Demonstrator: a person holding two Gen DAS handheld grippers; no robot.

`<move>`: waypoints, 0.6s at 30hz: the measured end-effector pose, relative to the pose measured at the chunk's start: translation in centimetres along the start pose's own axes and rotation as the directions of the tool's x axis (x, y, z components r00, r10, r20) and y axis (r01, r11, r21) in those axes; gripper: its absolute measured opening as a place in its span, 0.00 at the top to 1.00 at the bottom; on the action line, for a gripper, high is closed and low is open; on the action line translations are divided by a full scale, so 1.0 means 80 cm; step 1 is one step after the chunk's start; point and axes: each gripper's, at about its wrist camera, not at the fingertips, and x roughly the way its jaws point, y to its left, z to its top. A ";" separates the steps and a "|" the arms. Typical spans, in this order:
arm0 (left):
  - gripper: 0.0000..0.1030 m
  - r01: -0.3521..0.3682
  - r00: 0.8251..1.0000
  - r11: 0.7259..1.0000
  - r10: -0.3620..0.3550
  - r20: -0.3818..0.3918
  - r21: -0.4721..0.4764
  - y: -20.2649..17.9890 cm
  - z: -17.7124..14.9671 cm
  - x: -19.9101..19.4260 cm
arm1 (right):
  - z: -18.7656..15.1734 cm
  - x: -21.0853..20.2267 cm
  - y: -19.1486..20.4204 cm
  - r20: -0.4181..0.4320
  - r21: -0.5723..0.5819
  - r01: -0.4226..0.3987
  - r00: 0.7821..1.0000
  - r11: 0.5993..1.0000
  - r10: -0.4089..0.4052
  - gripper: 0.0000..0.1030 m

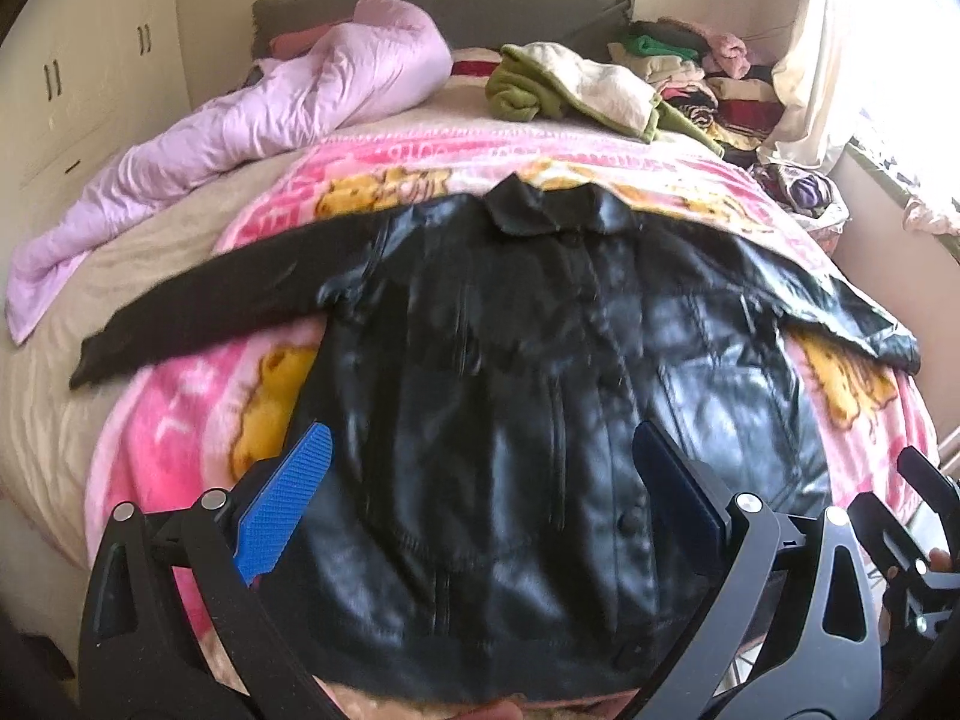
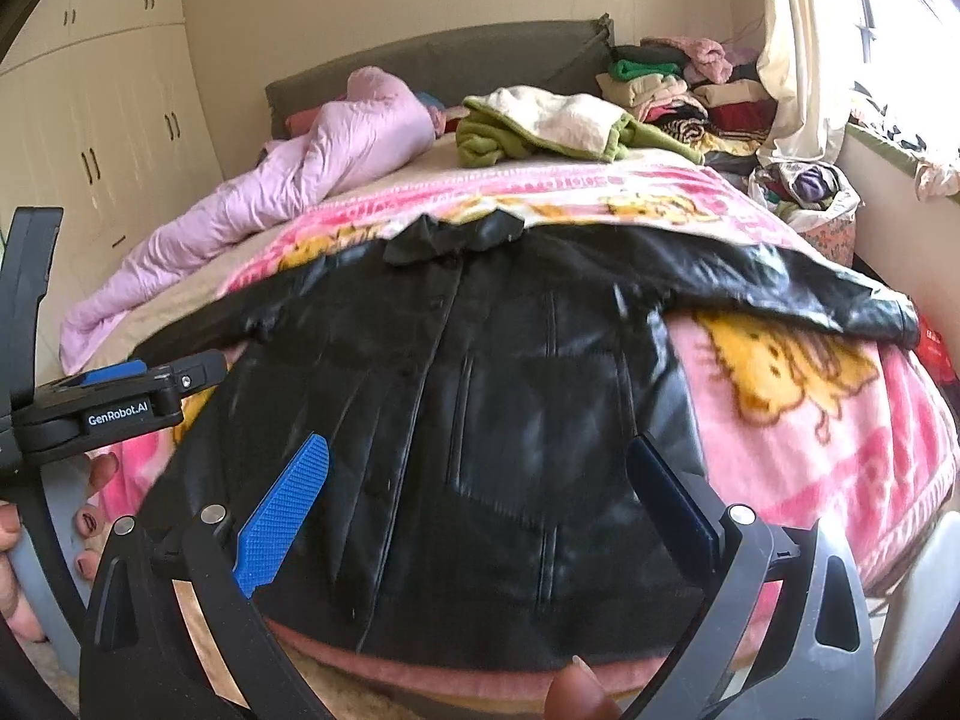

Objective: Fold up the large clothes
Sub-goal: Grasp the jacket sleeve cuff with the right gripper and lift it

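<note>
Black leather jacket [image 1: 510, 372] is laid flat, front up and buttoned, on the pink blanket [image 1: 180, 420] at the foot of the bed, collar away from the cameras and both sleeves spread out to the sides. Looks to me like the very start of the fold: nothing's been turned in yet.

Left hand-held gripper [image 1: 480, 498] hangs over the hem with its jaws spread wide, holding nothing. Right hand-held gripper [image 2: 477, 498] is the same, wide open and empty, above the lower front.

Next move, I'd guess, is grabbing a sleeve or a side edge and bringing it across the middle. Leather's stiff and slick, so it probably needs a decent bite.

Left view shows the whole left sleeve [image 1: 198, 306] running onto the beige sheet; the right view cuts it off but shows the right sleeve [image 2: 780, 288] and the person's fingers on the left tool.
</note>
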 end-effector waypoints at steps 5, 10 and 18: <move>0.08 -0.001 0.999 1.000 0.001 0.035 0.019 -0.013 0.048 -0.001 | 0.043 0.000 -0.010 0.034 0.024 -0.014 0.999 1.000 0.013 0.04; 0.08 0.011 0.999 1.000 -0.012 0.051 0.023 -0.028 0.091 0.006 | 0.077 0.004 -0.023 0.055 0.036 -0.009 0.998 0.999 0.007 0.04; 0.08 0.036 0.996 0.999 -0.037 0.076 0.015 -0.050 0.142 0.025 | 0.126 0.018 -0.055 0.082 0.093 -0.005 0.997 0.996 -0.003 0.04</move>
